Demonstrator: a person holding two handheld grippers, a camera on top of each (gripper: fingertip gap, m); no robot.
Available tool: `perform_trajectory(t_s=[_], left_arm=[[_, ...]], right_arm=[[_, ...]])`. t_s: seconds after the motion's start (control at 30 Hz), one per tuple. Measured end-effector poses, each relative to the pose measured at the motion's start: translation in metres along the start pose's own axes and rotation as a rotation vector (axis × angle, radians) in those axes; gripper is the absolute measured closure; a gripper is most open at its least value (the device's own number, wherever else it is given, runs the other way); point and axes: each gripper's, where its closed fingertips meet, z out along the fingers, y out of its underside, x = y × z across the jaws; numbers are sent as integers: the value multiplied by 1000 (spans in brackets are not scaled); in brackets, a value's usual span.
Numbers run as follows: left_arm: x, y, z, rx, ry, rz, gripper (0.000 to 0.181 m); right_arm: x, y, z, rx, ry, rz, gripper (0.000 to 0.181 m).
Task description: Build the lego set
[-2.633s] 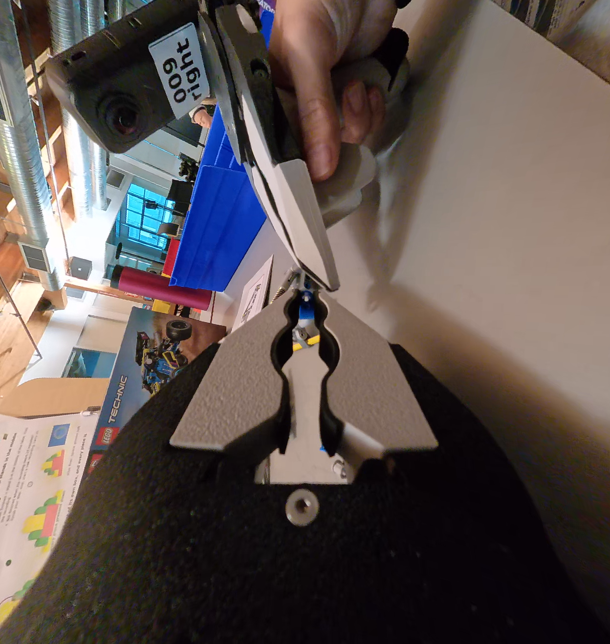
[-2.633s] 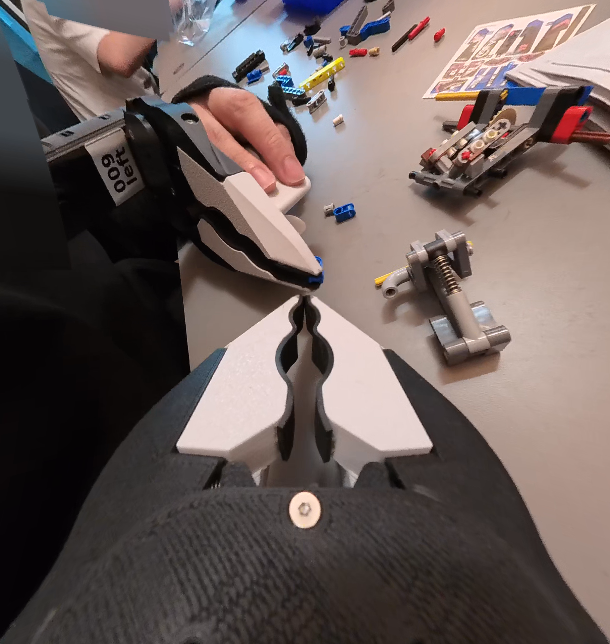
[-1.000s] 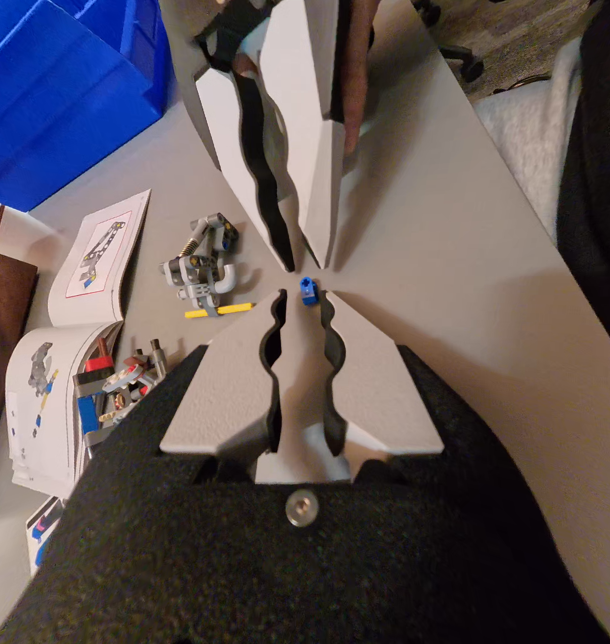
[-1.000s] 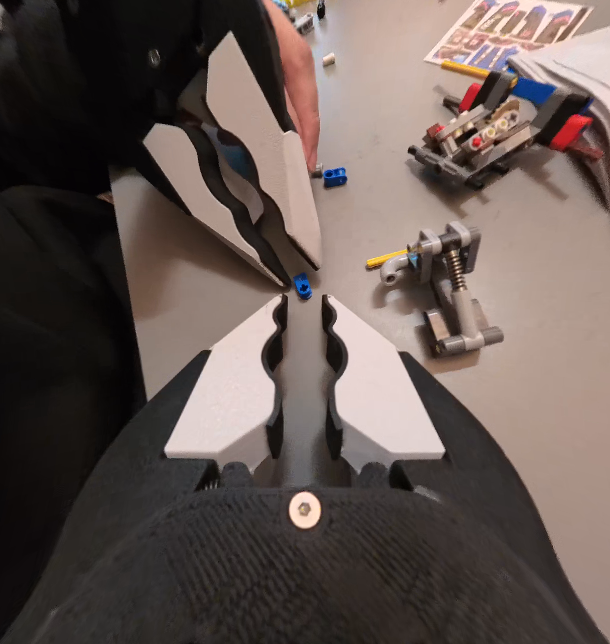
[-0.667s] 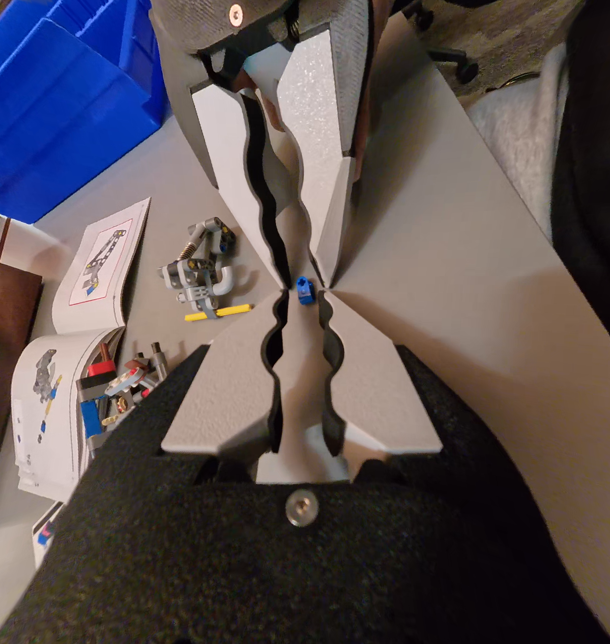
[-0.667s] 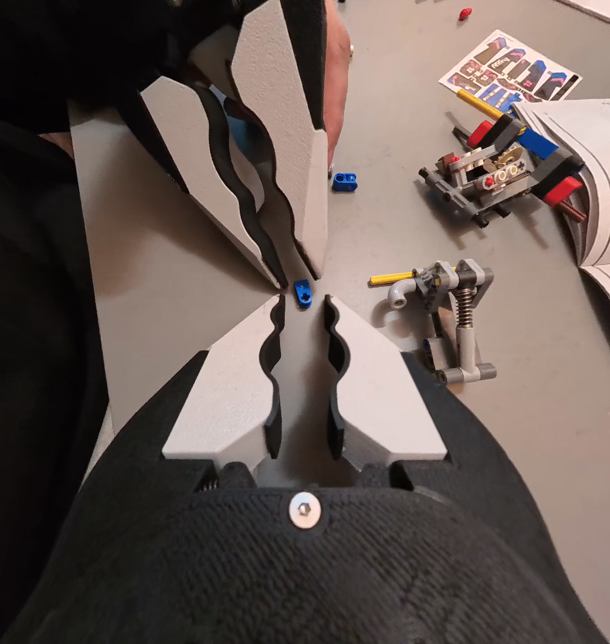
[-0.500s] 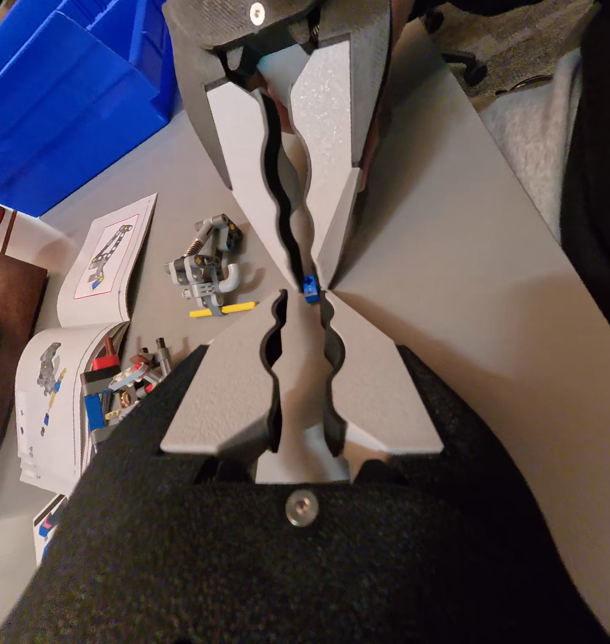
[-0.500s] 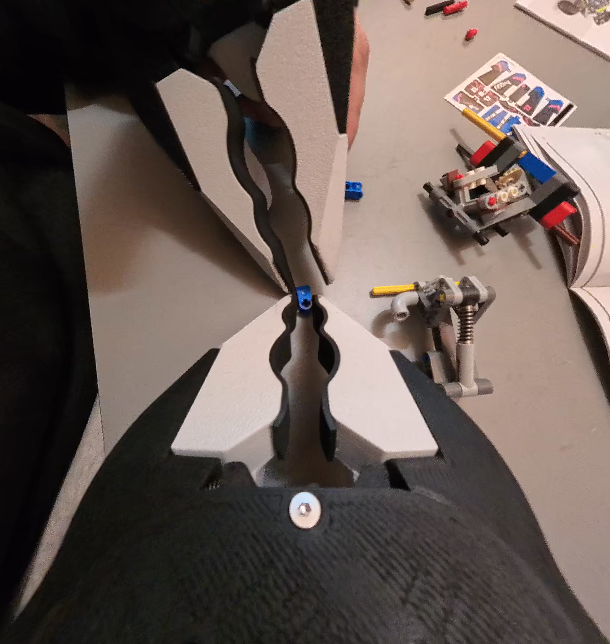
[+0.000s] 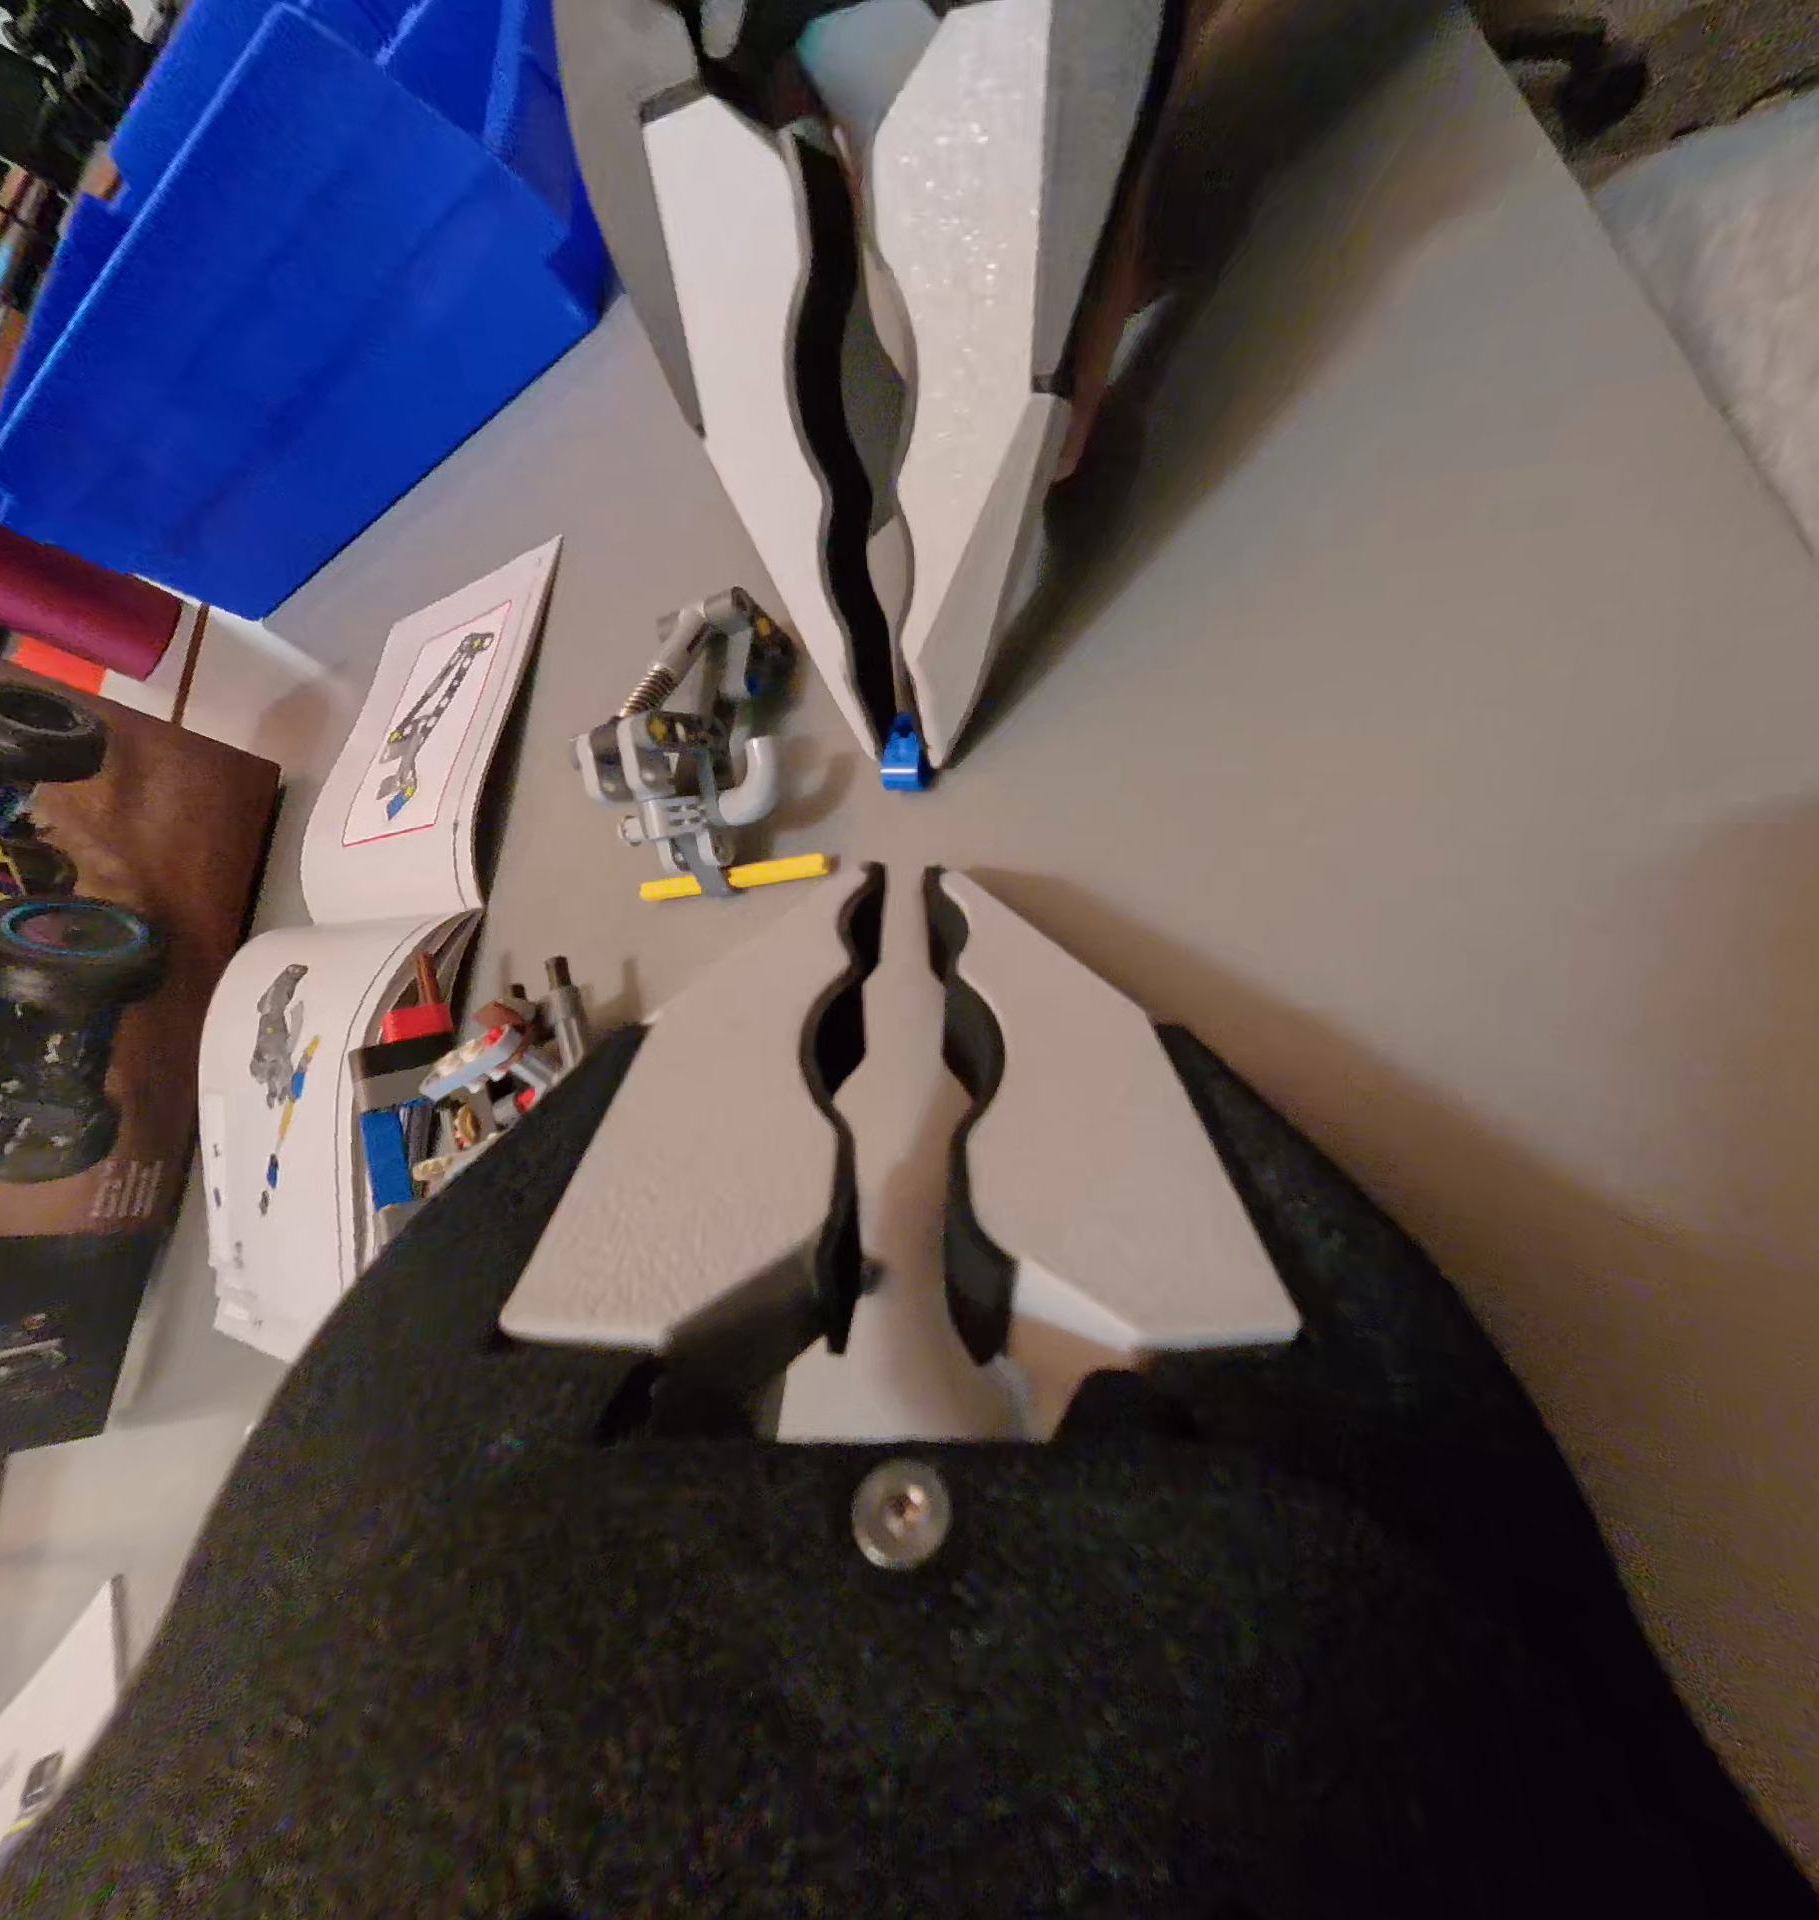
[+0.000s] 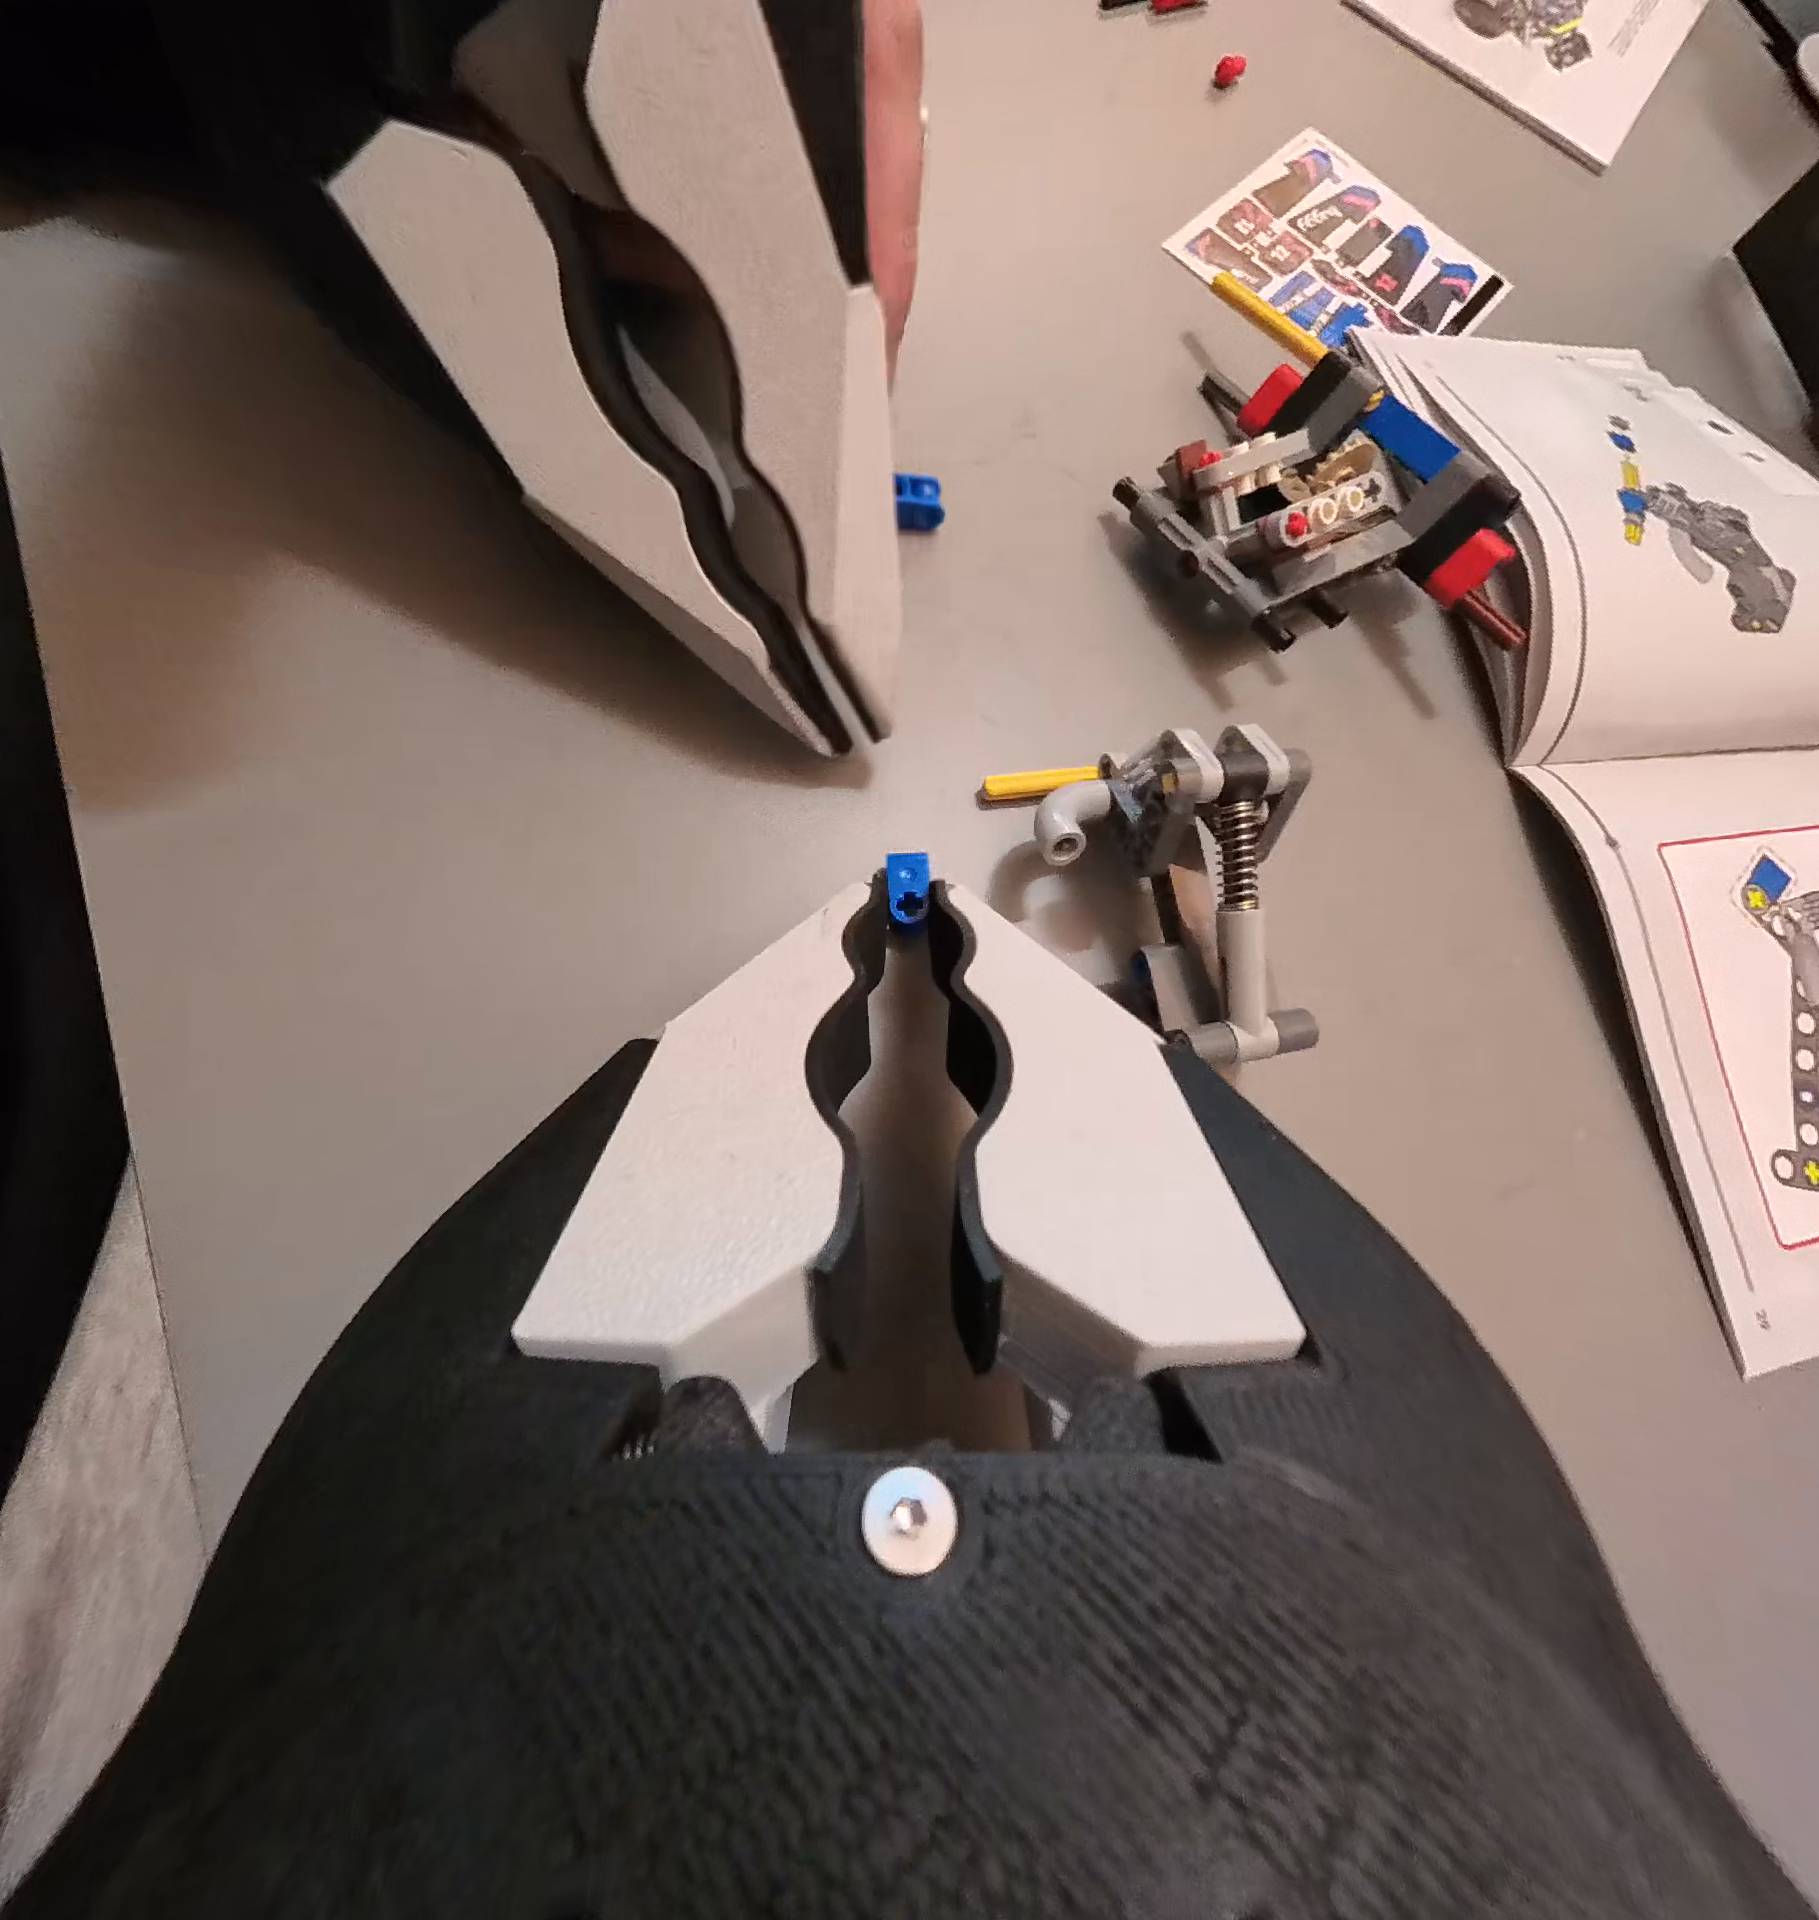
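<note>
My right gripper is shut on a small blue connector, pinched at its very fingertips low over the grey table. In the left wrist view it points down at me with the blue connector at its tip. My left gripper holds nothing; its jaws stand a narrow gap apart. It also shows in the right wrist view, a short way beyond the connector. A grey spring assembly with a yellow axle lies just right of the connector.
A larger part-built chassis rests against an open instruction booklet. A second blue connector and a sticker sheet lie farther off. Blue bins and the set's box stand at the left. The table edge is close. My left and right fingertips are right by each other.
The left gripper let the blue connector go onto the table. The right gripper closed on it, and the two grippers have drawn apart. The left jaws have narrowed.
</note>
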Motion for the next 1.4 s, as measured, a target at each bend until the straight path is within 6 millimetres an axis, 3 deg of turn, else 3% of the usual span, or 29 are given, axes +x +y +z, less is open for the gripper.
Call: perform_trajectory(t_s=[0.03, 1.4], left_arm=[[0, 0, 0, -4, -6, 9, 181], [-4, 3, 3, -27, -61, 29, 181]], right_arm=[[0, 0, 0, 0, 0, 0, 175], [0, -1, 2, -1, -24, 25, 175]])
